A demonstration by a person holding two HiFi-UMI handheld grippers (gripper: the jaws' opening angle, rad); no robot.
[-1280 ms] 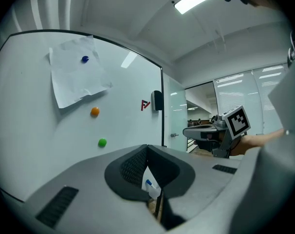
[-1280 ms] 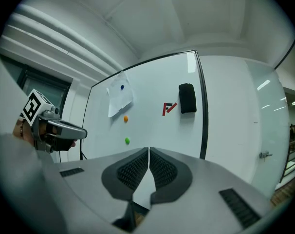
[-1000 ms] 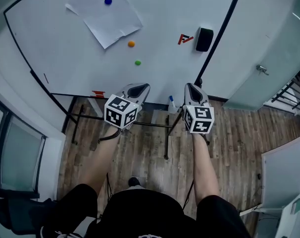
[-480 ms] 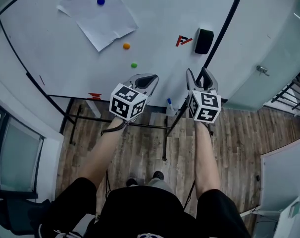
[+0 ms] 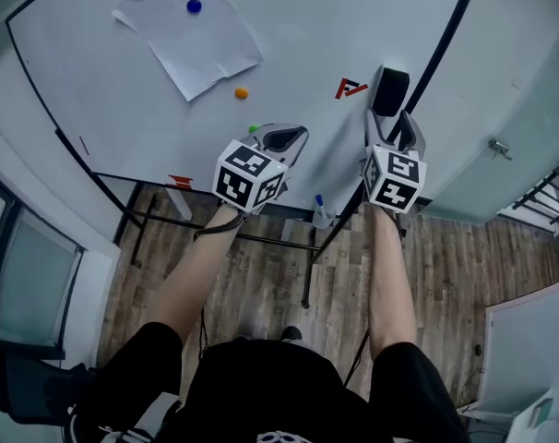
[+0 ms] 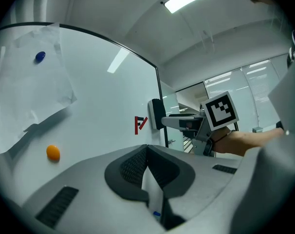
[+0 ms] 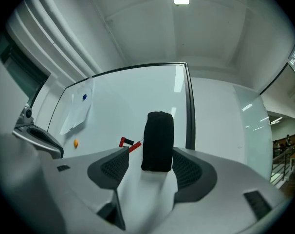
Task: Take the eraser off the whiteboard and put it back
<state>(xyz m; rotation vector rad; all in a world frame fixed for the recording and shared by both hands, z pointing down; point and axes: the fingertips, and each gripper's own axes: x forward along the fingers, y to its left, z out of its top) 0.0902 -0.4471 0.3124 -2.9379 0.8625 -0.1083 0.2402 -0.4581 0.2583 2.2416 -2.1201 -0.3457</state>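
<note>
Black eraser (image 7: 157,141) between just-opened right tool (image 7: 150,156)

Right gripper (image 5: 391,125) jaws just opening, risen, now flanking eraser (image 5: 390,86).

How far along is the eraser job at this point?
Done: nothing yet. The eraser sits on the whiteboard. In hand: the right gripper has just been opening its fingers, and the eraser shows between them, not gripped. Left to do: close on it, lift it off, put it back. The left gripper is shut and takes no part.
</note>
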